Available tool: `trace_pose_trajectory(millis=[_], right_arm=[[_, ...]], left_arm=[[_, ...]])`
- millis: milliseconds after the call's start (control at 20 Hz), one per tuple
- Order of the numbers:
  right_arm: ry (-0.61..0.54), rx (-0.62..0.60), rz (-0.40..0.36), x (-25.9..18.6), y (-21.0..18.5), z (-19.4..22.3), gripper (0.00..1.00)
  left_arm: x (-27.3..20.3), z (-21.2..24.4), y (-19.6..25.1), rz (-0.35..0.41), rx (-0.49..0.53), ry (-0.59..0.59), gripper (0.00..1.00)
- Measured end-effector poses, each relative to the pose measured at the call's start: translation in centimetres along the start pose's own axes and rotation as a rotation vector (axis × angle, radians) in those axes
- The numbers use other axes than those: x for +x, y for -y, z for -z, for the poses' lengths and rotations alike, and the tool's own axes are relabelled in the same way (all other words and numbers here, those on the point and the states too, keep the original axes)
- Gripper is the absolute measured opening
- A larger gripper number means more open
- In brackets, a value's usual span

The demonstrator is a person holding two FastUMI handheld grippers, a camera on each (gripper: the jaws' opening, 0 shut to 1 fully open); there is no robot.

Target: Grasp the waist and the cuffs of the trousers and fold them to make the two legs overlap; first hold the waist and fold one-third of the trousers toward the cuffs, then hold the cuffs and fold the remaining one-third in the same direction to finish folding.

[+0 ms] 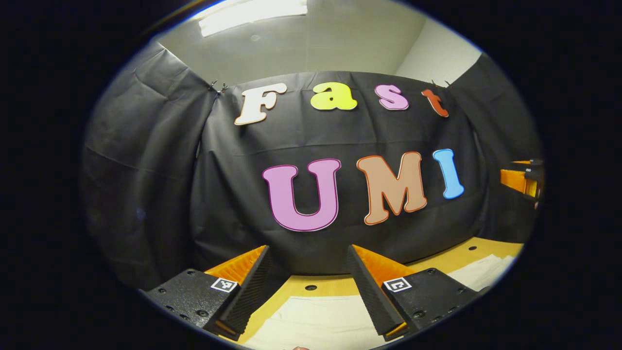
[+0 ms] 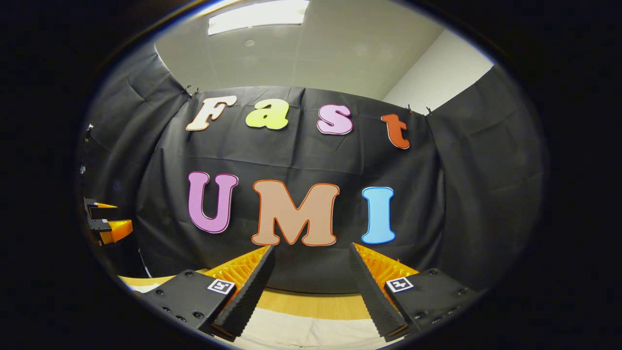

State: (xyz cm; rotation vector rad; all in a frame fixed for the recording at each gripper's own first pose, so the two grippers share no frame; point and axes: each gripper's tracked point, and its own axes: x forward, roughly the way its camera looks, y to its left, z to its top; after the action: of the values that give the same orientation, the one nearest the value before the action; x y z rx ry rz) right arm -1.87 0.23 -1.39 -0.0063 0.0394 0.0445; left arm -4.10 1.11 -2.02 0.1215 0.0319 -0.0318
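Pale cream trousers lie flat on the wooden table, low in the left gripper view and stretching off to the right. My left gripper hangs open above them, nothing between its fingers. In the right gripper view the same trousers show below my right gripper, which is also open and holds nothing. The right gripper appears at the far right edge of the left gripper view. The left gripper appears at the far left of the right gripper view. Both look level at the booth wall.
The black cloth wall stands close behind the table's far edge. Small round holes dot the tabletop near that edge. A ceiling light glows overhead.
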Motion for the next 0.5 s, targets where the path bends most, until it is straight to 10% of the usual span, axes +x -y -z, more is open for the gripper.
trace_pose_trajectory(millis=[500], right_arm=[[0.002,0.024,-0.022,-0.8,-0.5,0.1,0.97]], left_arm=[[-3.8,7.9,-1.0,0.149,0.228,-0.164,0.96]])
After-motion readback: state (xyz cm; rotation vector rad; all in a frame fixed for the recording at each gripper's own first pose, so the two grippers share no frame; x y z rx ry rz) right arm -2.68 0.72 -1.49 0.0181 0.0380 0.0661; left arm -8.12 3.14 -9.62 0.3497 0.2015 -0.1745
